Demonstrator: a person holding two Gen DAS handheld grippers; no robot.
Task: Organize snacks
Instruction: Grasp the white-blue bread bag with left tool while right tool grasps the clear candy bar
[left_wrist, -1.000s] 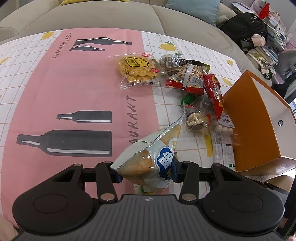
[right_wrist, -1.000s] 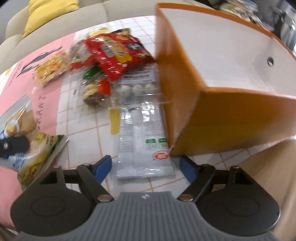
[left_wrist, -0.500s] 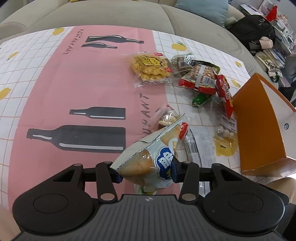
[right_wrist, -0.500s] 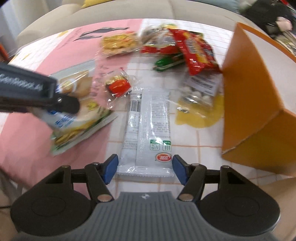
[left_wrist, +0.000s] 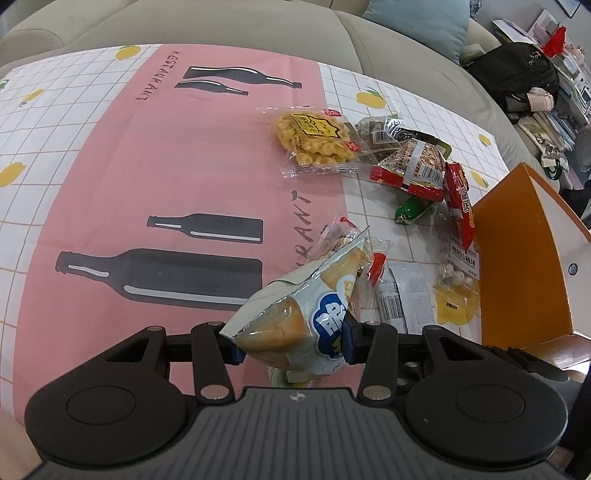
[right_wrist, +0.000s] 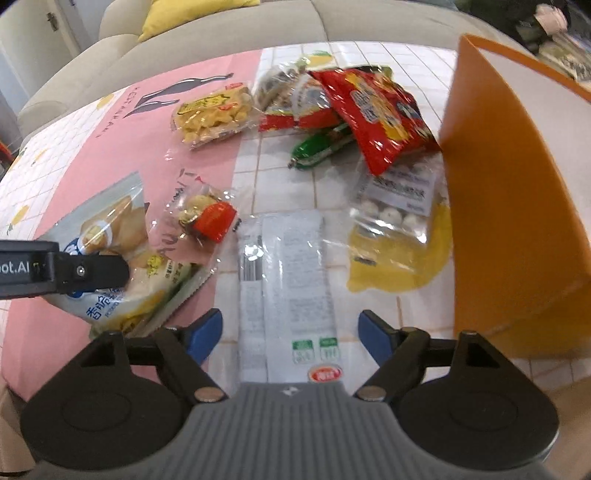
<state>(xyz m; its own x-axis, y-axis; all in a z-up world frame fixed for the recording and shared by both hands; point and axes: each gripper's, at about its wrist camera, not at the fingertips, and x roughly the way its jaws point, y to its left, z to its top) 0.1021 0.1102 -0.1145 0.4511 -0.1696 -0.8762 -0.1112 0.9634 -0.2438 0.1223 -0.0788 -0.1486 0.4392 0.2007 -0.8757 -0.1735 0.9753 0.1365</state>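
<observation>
Left wrist view: left gripper (left_wrist: 291, 341) is clamped on a puffy bread bag (left_wrist: 306, 306), pads pressing both sides near its lower end, bag lifted off the tablecloth (left_wrist: 147, 166) w/ its top edge sticking up toward the far side. Right wrist view: right gripper (right_wrist: 290, 332) has its jaws opening wide, straddling the near end of a flat white sachet (right_wrist: 286, 280) that lies on the cloth; pads don't touch it, so nothing is held yet. Orange box (right_wrist: 517, 206) stands on the right, just beside a clear bag of white balls (right_wrist: 399, 206); a red packet (right_wrist: 373, 110) leans toward it at the far side. Small clear wrapper w/ a red piece (right_wrist: 207, 218) sits left of the sachet, yellow snack bag (right_wrist: 212, 114) further off. Handling, as a guess: bread bag is light, air-filled, soft, so it dents under the pads and could slip if squeezed at the slick film only; a firmer hold is probably at the sealed seam. Sachet looks thin, floppy, glossy and lies flat, so prob. needs pinching across its width at the near edge, pads low to the cloth, else it may slide away or droop once lifted.
</observation>
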